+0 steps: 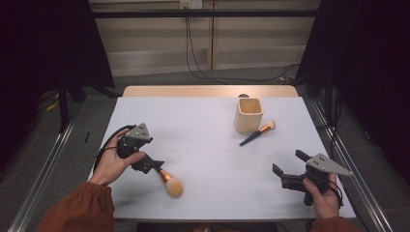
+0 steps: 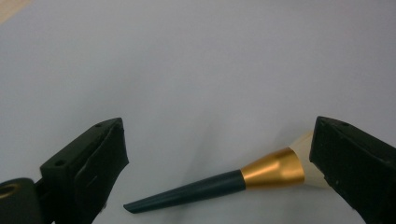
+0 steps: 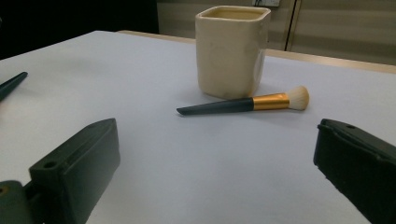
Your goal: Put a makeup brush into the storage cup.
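Left gripper view has your left gripper (image 2: 219,154) spread wide over the near brush (image 2: 224,183), which lies flat on the table (image 2: 196,70), untouched. Your right gripper (image 3: 215,163) gapes wide too, facing the far brush (image 3: 243,103) lying just beside the cup (image 3: 232,51).

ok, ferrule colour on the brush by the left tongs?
Gold, between a dark handle and pale bristles; the brush shows best in the left gripper view.

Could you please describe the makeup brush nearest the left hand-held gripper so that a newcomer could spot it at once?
Start at the white table and go to its near left part, by the left hand-held gripper. The large brush lies there between the open jaws. Unlike the smaller brush by the cream cup, it has a big fluffy head.
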`<state>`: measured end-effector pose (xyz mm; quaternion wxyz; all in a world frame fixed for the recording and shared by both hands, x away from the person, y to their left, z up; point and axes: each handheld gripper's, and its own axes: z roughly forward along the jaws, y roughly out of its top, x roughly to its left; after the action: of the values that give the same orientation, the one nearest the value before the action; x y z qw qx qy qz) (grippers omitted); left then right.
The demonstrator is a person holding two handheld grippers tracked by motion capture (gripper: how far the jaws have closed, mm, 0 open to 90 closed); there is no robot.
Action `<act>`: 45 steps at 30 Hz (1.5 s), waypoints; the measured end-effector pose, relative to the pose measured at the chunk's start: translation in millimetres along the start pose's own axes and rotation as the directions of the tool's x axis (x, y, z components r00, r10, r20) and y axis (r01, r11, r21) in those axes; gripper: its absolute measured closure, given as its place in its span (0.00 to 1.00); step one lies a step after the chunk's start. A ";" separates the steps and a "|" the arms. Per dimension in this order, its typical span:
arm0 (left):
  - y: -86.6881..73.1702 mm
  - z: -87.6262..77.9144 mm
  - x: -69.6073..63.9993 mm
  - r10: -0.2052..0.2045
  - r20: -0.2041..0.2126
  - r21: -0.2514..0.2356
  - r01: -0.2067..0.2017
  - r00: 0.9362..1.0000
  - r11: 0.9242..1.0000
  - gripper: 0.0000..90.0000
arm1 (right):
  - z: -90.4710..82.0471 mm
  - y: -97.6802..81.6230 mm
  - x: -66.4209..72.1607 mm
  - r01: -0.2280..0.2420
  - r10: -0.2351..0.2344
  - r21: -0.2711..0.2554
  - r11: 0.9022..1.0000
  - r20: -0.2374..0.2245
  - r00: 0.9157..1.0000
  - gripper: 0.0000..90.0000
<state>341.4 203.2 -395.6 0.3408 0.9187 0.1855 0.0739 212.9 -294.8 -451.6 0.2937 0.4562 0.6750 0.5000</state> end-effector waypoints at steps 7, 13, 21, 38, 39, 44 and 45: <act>4.3 3.9 2.9 0.043 0.036 0.144 -0.048 0.998 0.988 0.06 | 0.6 0.2 0.2 0.003 -0.003 -0.002 1.000 -0.002 1.000 0.00; 5.7 9.0 3.6 0.080 0.066 0.202 -0.092 0.995 0.975 0.06 | 1.4 0.0 0.7 0.003 -0.003 0.007 1.000 -0.006 1.000 0.00; 6.1 17.3 2.9 0.125 0.119 0.275 -0.154 0.985 0.949 0.05 | 1.9 -0.2 0.9 0.005 -0.005 0.011 1.000 -0.008 1.000 0.00; 3.1 35.0 -1.0 0.258 0.217 0.287 -0.314 0.941 0.905 0.07 | 2.9 -0.6 1.6 0.008 -0.008 0.023 1.000 -0.012 1.000 0.00; 2.9 36.5 -0.9 0.263 0.218 0.293 -0.320 0.940 0.901 0.07 | 2.9 -0.6 1.7 0.008 -0.008 0.025 1.000 -0.012 1.000 0.00; 1.8 42.3 -1.6 0.274 0.238 0.314 -0.341 0.932 0.886 0.07 | 3.2 -0.7 1.1 0.006 -0.006 0.024 1.000 -0.012 1.000 0.00; 1.0 44.1 -1.9 0.270 0.235 0.319 -0.337 0.934 0.886 0.07 | 3.2 -0.7 1.1 0.006 -0.006 0.024 1.000 -0.012 1.000 0.00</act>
<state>351.5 175.3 -428.4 0.1695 0.9854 0.0170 0.0066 214.9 -292.5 -453.2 0.2858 0.4547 0.6839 0.4938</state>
